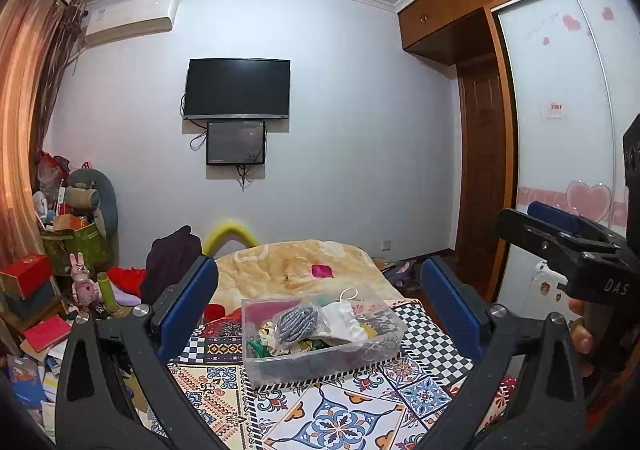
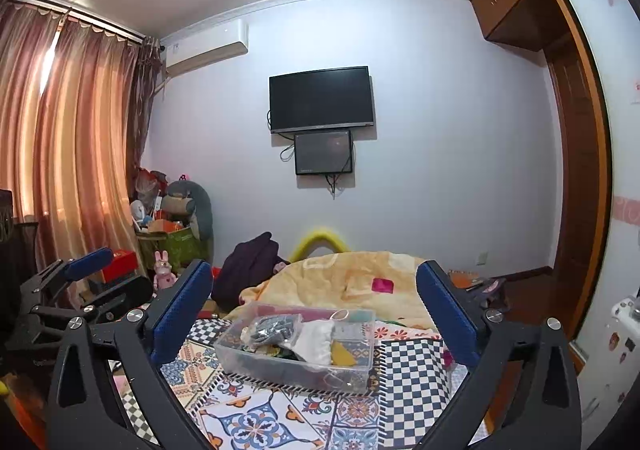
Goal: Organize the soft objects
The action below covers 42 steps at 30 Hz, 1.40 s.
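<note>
A clear plastic box (image 1: 384,360) stands on the patterned bed cover (image 1: 340,418). It holds several soft items, among them a grey knitted piece in a bag (image 1: 294,324) and a white cloth (image 1: 344,324). The box also shows in the right wrist view (image 2: 256,368) with the grey piece (image 2: 276,328) and the white cloth (image 2: 318,340). My left gripper (image 1: 320,306) is open and empty, held above and short of the box. My right gripper (image 2: 314,308) is open and empty too, also short of the box. The right gripper shows at the right edge of the left view (image 1: 560,234).
A beige quilt (image 1: 288,264) with a pink patch (image 1: 322,271) lies beyond the box. A dark garment (image 1: 172,258) sits at the bed's left. Boxes, books and plush toys (image 1: 84,278) crowd the floor on the left. A wardrobe (image 1: 560,130) stands on the right.
</note>
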Tool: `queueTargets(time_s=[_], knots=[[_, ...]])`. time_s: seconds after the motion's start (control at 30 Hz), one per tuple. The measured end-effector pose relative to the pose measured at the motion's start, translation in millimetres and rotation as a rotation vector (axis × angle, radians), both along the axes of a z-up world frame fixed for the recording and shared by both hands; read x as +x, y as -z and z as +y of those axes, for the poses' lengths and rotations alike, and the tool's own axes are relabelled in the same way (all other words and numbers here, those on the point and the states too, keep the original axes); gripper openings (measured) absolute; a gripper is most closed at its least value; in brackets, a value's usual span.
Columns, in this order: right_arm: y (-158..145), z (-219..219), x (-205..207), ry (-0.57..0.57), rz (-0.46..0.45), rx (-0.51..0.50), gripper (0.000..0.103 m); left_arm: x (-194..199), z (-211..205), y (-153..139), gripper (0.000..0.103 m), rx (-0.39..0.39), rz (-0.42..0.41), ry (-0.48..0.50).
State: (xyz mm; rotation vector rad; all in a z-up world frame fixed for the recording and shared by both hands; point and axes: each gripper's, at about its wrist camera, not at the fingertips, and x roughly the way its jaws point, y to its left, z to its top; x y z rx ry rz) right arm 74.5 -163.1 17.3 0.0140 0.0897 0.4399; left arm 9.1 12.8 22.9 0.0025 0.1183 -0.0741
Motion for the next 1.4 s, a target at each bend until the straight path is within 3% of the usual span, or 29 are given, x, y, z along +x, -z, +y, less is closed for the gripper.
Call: queueTargets(time_s=[1.4], knots=[[7.5,-8.5,-9.5,-0.013,0.024,-0.003,0.103,4.0,5.3,6.0,0.103,-0.025,0.023,-0.005]])
